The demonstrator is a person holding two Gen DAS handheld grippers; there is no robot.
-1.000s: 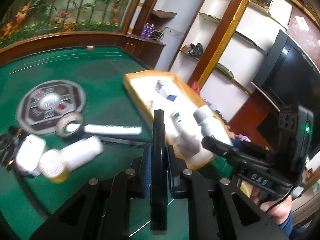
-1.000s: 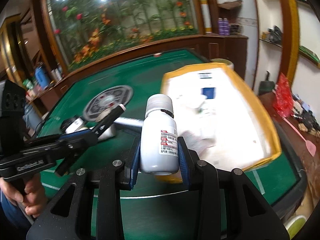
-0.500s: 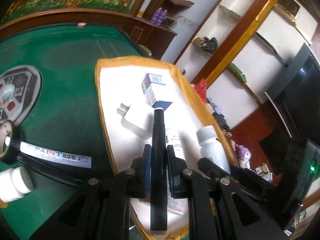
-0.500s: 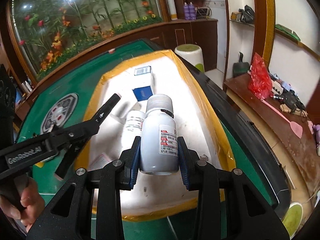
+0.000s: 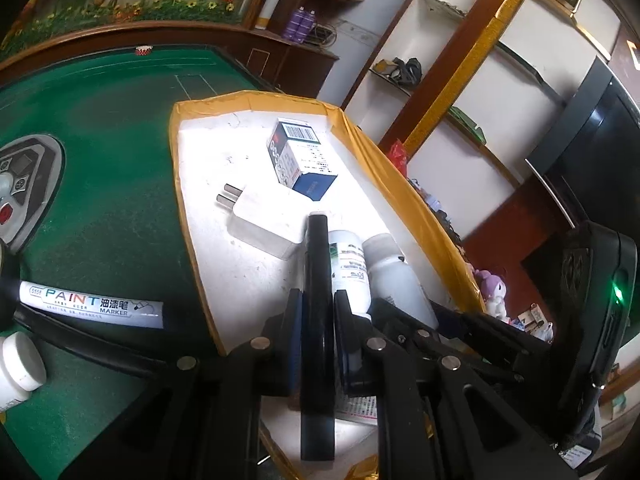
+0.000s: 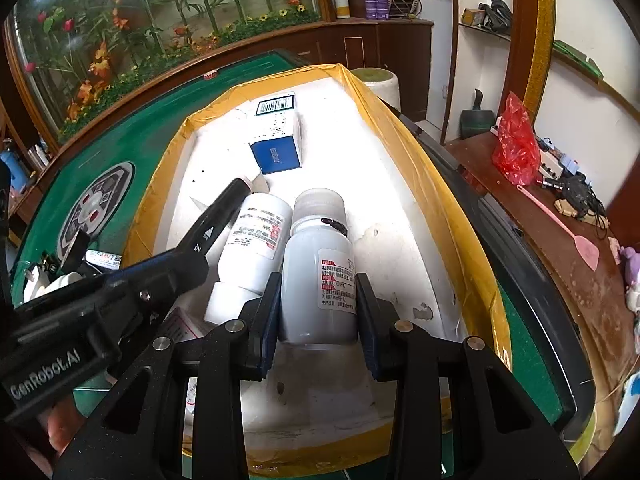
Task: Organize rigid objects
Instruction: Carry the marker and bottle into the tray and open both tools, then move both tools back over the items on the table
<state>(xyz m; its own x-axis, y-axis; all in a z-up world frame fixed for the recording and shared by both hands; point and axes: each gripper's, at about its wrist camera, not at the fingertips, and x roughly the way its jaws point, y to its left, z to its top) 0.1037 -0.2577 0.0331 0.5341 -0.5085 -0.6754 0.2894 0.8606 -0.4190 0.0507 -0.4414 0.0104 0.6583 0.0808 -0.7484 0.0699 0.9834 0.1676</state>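
My left gripper [image 5: 318, 320] is shut on a slim black marker [image 5: 316, 264] that sticks out forward over the white tray [image 5: 176, 152] with its yellow taped rim. In the right wrist view the same black marker [image 6: 224, 208] slants in from the left. A white pill bottle [image 6: 316, 264] stands upright between the pads of my right gripper [image 6: 318, 312], which is shut on it low over the tray's near half. Another white bottle [image 6: 256, 236] lies on its side in the tray, right beside the held one.
The tray also holds a blue and white box [image 5: 300, 156] and a white charger plug [image 5: 260, 220]. On the green table [image 5: 112, 152] left of it lie a paint marker [image 5: 92, 306], a small white bottle [image 5: 18, 360] and a round control panel [image 5: 24, 184].
Both grippers have swung from above the green table to over the tray and come lower, each still holding its object. In the last half second they barely moved.
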